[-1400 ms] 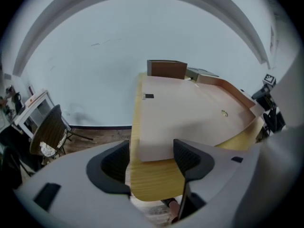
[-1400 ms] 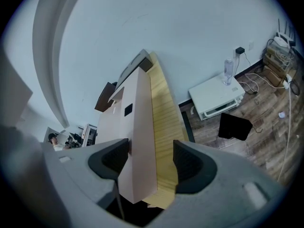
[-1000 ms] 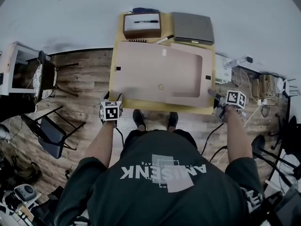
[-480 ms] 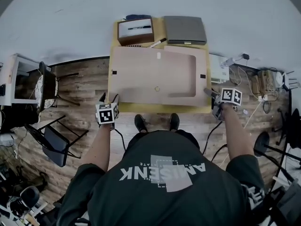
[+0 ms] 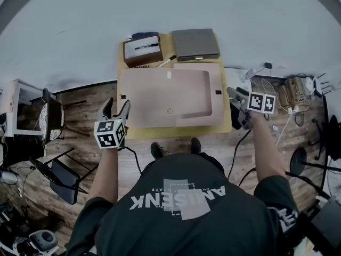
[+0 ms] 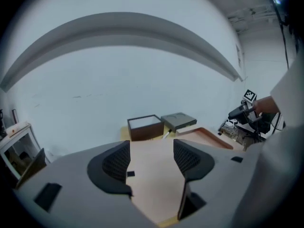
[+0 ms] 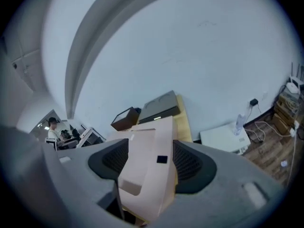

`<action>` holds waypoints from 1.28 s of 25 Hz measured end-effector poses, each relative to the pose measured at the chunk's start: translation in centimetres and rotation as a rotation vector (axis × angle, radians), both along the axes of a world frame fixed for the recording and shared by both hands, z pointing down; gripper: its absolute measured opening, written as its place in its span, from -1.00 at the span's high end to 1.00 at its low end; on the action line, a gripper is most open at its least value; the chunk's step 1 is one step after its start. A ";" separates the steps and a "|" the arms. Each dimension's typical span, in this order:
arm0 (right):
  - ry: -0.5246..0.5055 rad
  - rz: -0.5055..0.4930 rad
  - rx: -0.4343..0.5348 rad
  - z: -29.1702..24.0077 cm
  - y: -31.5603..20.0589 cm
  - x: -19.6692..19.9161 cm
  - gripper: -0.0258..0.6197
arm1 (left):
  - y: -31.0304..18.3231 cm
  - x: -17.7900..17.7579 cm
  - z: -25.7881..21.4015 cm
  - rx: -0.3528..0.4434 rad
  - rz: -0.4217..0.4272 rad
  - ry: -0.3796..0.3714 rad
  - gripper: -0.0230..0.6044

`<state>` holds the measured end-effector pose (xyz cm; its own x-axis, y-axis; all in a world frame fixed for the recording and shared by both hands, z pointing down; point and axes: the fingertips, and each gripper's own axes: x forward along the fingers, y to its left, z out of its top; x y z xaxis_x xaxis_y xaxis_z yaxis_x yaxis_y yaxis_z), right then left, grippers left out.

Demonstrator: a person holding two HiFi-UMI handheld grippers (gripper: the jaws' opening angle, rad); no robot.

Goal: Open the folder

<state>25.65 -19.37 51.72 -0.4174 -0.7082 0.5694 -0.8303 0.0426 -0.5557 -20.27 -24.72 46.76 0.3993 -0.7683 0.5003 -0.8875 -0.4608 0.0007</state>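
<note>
A pale pink folder [image 5: 169,95] lies flat and closed on the yellow table [image 5: 176,131], with a small round clasp [image 5: 170,111] near its front edge. My left gripper [image 5: 114,111] hangs in the air off the table's front left corner, open and empty. Between its jaws [image 6: 151,148] the folder [image 6: 152,179] shows farther off. My right gripper [image 5: 237,97] is raised just off the folder's right edge, with its jaws apart. The folder [image 7: 147,179] shows through the gap of this gripper [image 7: 151,148], and the pads do not press on it.
A brown open box [image 5: 142,49], a grey flat case [image 5: 194,37] and a pen [image 5: 165,61] sit along the table's far edge. Black chairs [image 5: 53,164] stand at the left. Cables and power strips [image 5: 287,89] crowd the floor at the right.
Both grippers have come up from beside the table's front edge, the left one more. The folder lies as before.
</note>
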 end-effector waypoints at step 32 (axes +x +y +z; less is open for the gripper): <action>0.377 -0.080 0.658 -27.7 -2.3 -6.9 0.73 | -1.5 10.2 -22.6 0.249 0.119 0.275 0.92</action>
